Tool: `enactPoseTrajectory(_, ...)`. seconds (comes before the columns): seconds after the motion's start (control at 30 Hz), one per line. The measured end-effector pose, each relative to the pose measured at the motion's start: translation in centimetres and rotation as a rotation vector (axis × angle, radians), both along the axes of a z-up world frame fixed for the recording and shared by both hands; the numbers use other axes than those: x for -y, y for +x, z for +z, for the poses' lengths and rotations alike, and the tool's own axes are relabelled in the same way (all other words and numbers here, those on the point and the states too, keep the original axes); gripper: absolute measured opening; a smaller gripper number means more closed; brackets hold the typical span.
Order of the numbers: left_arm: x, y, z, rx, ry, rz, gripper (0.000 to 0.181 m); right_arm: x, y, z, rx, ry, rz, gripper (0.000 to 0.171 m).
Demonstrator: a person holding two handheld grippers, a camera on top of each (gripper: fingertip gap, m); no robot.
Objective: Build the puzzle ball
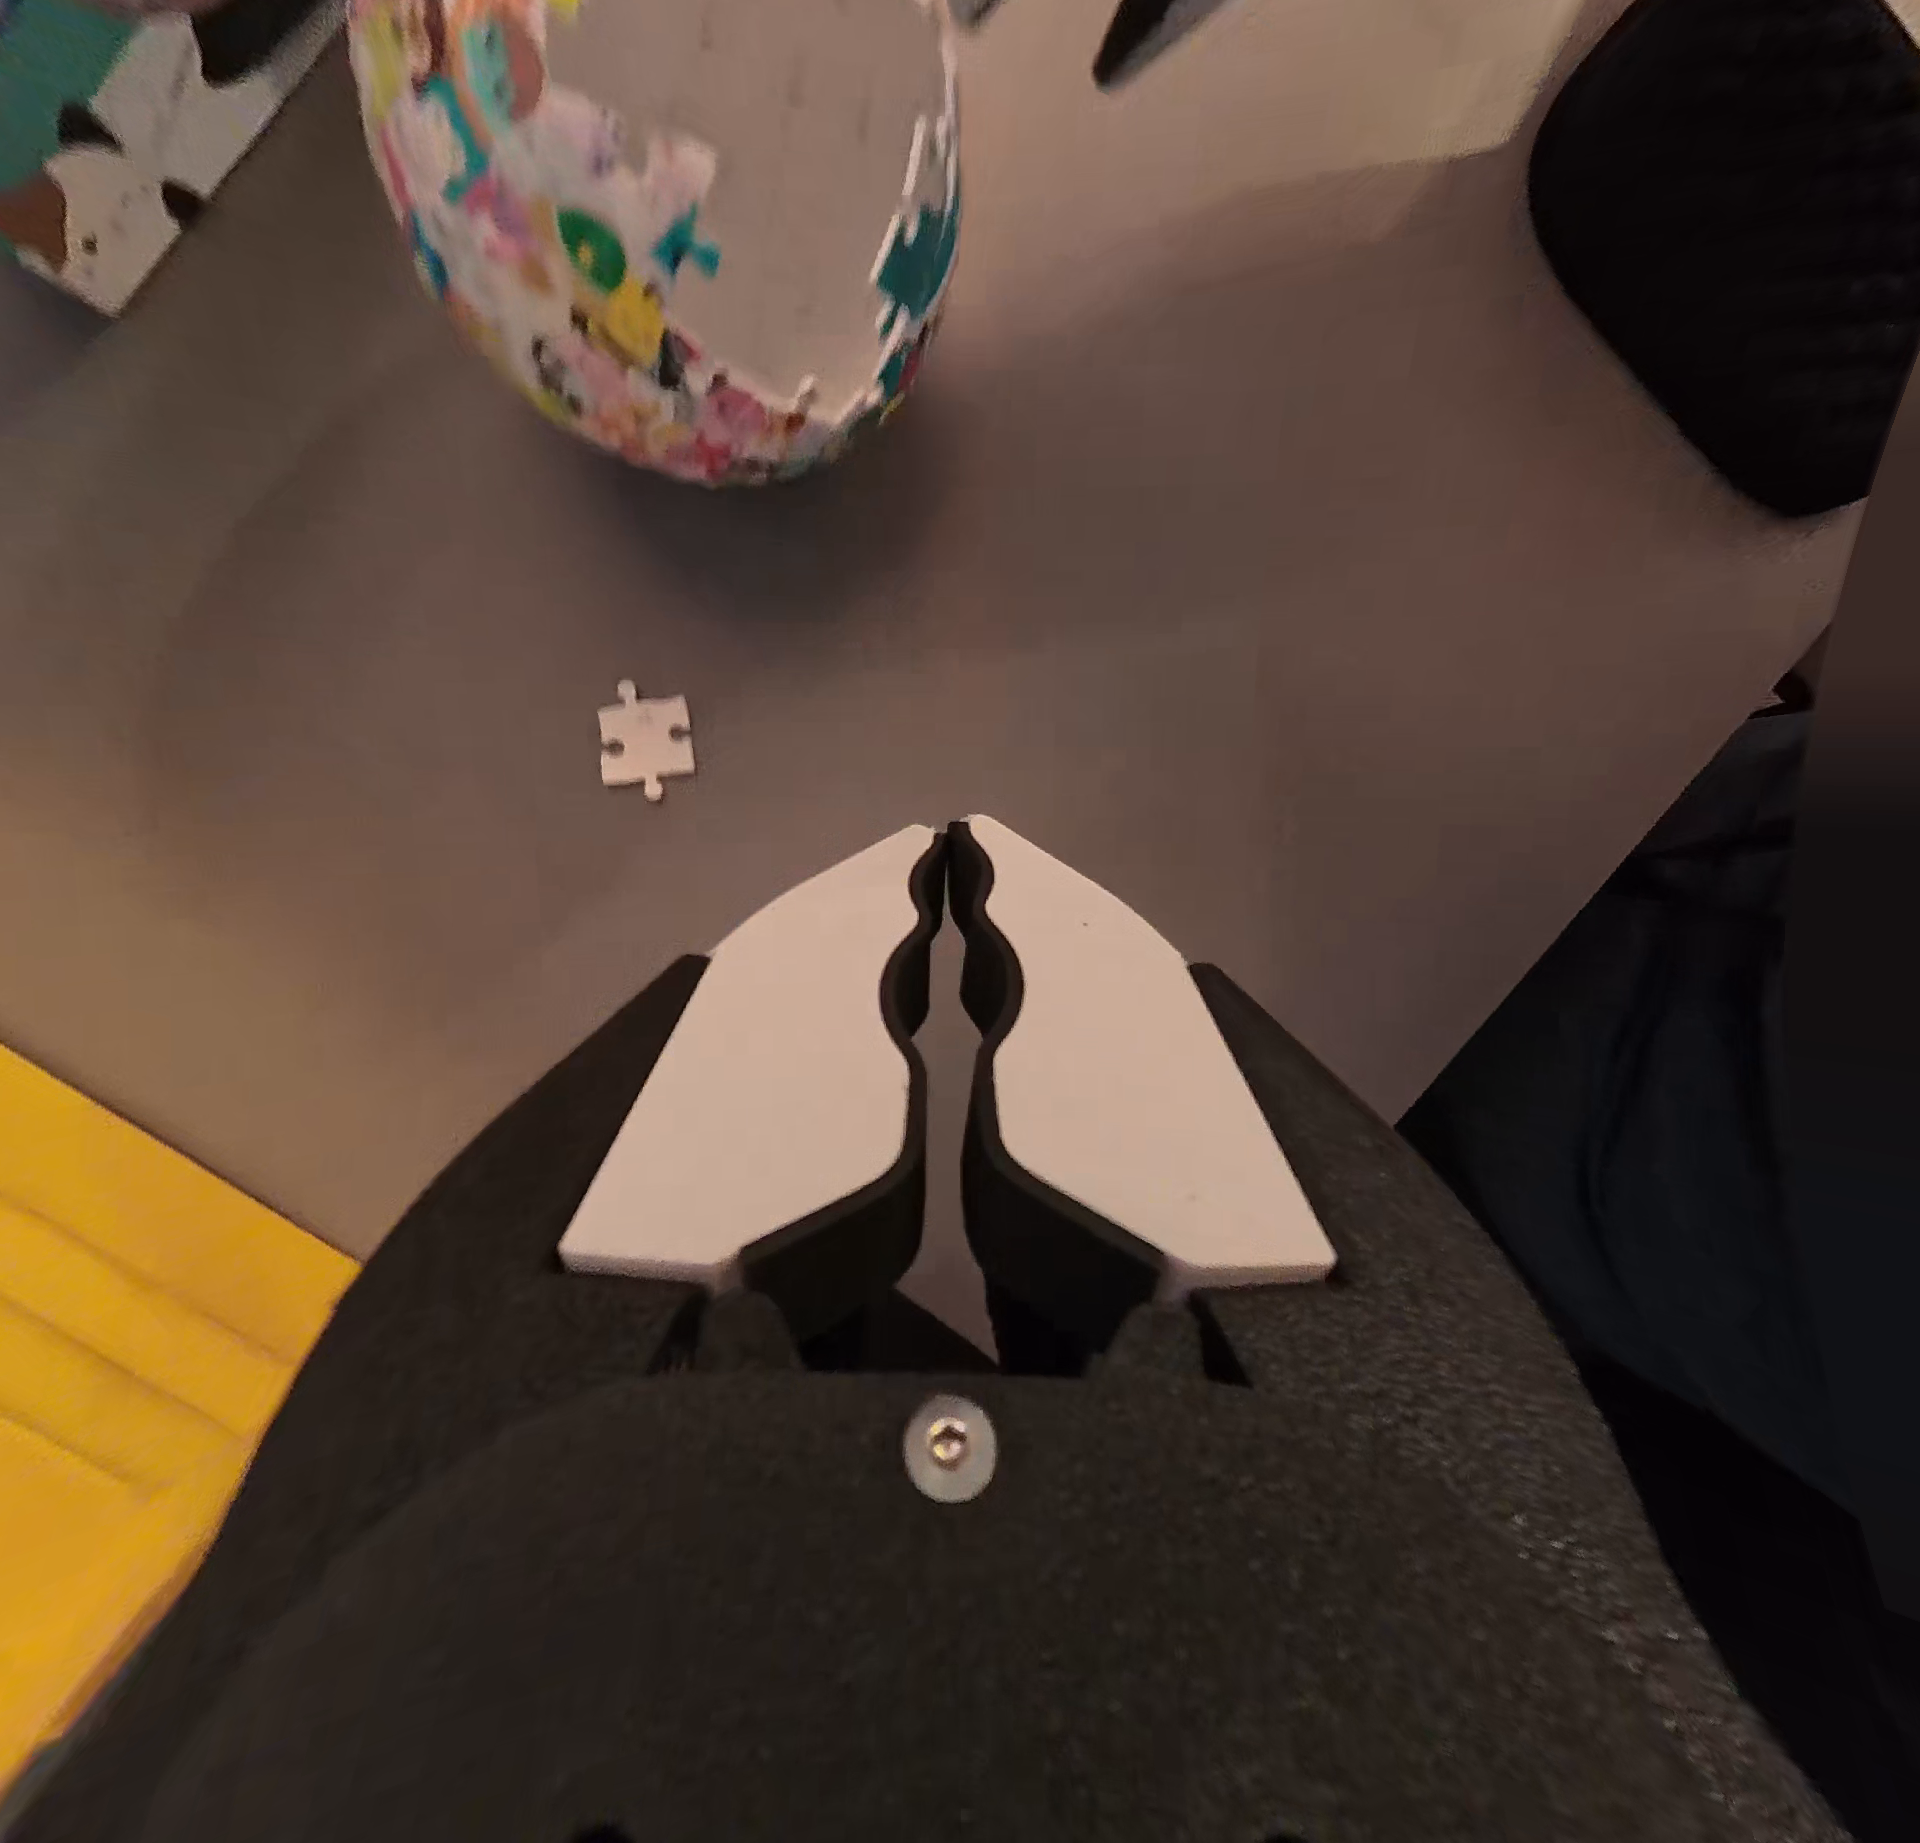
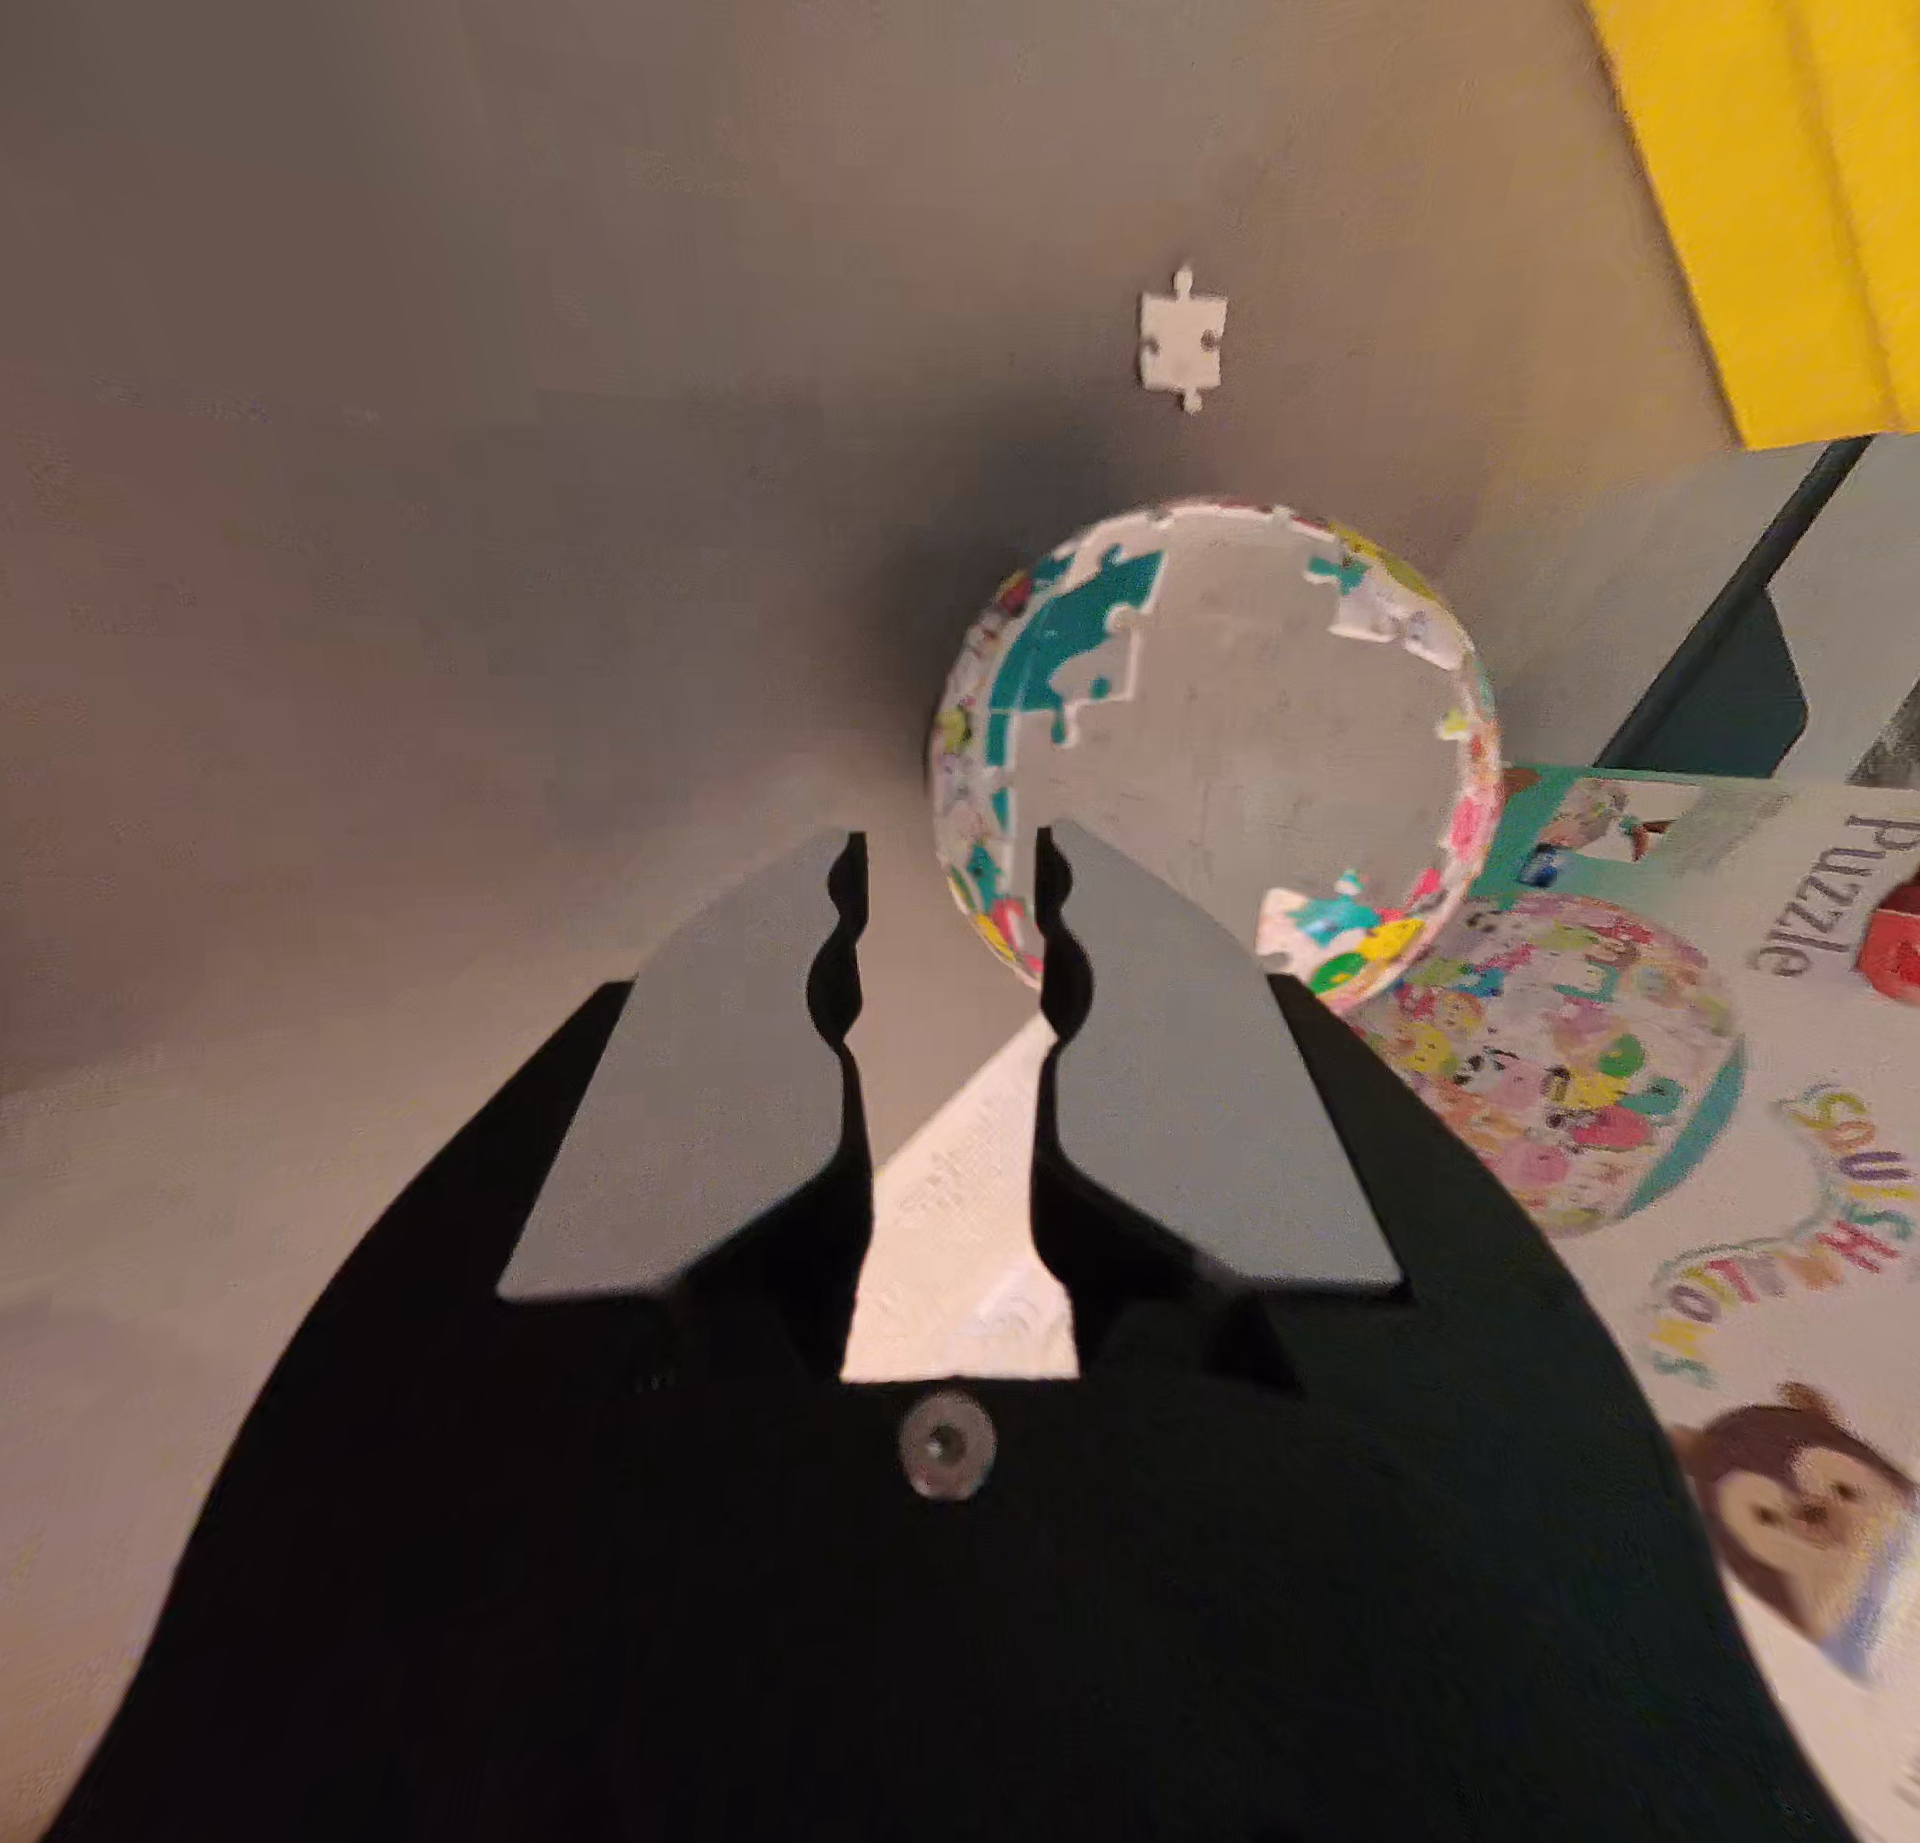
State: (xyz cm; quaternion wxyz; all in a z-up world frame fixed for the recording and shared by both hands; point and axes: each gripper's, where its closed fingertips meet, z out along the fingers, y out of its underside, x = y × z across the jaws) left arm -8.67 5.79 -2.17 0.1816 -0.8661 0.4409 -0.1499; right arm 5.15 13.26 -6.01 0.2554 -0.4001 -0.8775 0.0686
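A partly built colourful puzzle ball (image 1: pixel 644 214) rests on the grey table with its open side showing a white inside. It also shows in the right wrist view (image 2: pixel 1216 744). One loose puzzle piece (image 1: pixel 646 740) lies white side up on the table between the ball and my left gripper; the right wrist view shows it beyond the ball (image 2: pixel 1184 351). My left gripper (image 1: pixel 951 829) is shut and empty, just right of and nearer than the piece. My right gripper (image 2: pixel 948 839) is open and empty, close to the ball's left side.
The puzzle box (image 2: pixel 1704 1170) with a picture of the ball lies right of the ball; its corner shows in the left wrist view (image 1: pixel 94 131). A yellow object (image 1: pixel 135 1305) sits at the table's side, and it also shows in the right wrist view (image 2: pixel 1766 162). A black chair back (image 1: pixel 1745 214) stands past the table edge. There is about 15 centimeters between the tips of the two grippers. The ball (image 2: pixel 1184 351) sits 15 centimeters or so from the ends of my left fingers. It is also in sight in the left wrist view (image 1: pixel 640 734). About 15 centimeters separates my left fingertips from the loose puzzle piece (image 1: pixel 646 740). Look for it in the right wrist view (image 2: pixel 1177 347) too.
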Motion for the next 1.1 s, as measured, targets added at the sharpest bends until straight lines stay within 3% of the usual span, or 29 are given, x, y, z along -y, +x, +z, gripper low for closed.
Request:
enactPoseTrajectory(0.23, 1.5, -3.5, -1.0, 0.028, -0.002, 0.065, 0.0, -1.2, 0.1, -1.4, 0.272, -0.006, 0.027, 0.029)
enactPoseTrajectory(1.1, 2.7, -5.8, -2.1, 0.05, -0.004, 0.09, 0.0, -1.4, -0.1, -3.4, 0.452, -0.143, -0.009, 0.006)
